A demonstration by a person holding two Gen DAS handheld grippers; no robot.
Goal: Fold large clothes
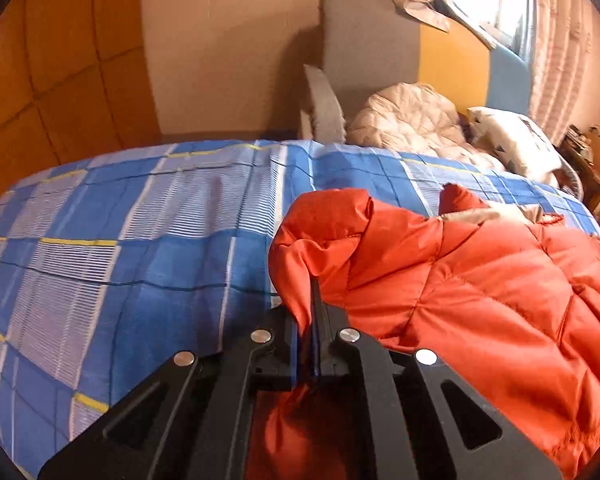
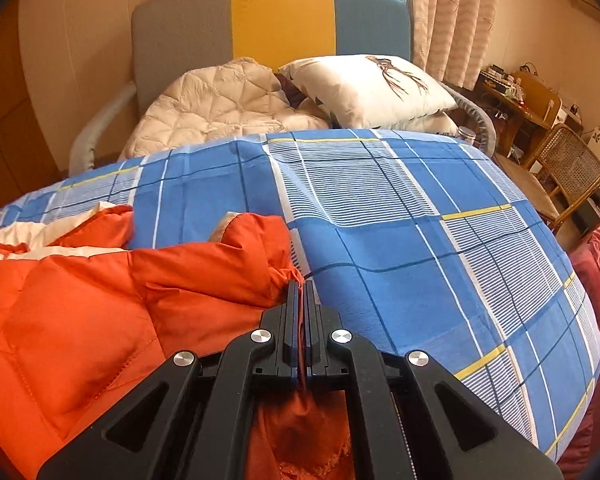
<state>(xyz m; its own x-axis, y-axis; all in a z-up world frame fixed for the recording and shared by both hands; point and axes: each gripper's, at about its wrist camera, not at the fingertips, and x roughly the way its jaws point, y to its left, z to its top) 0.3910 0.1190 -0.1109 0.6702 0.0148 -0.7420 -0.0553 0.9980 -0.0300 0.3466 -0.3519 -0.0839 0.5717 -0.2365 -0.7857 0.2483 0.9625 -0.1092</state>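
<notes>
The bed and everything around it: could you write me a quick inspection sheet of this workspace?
Surface: bed with blue plaid sheet, smooth.
Job's things: orange jacket, puffy, lying rumpled on the sheet.
Clutter: cream quilt and pillow at the headboard.
Grippers: left hand-held gripper shut on jacket fabric; right hand-held gripper shut on another part of it.
Cables: some near the desk, too small to detail.
Surroundings: curtain, window, wicker chair, padded wall.
</notes>
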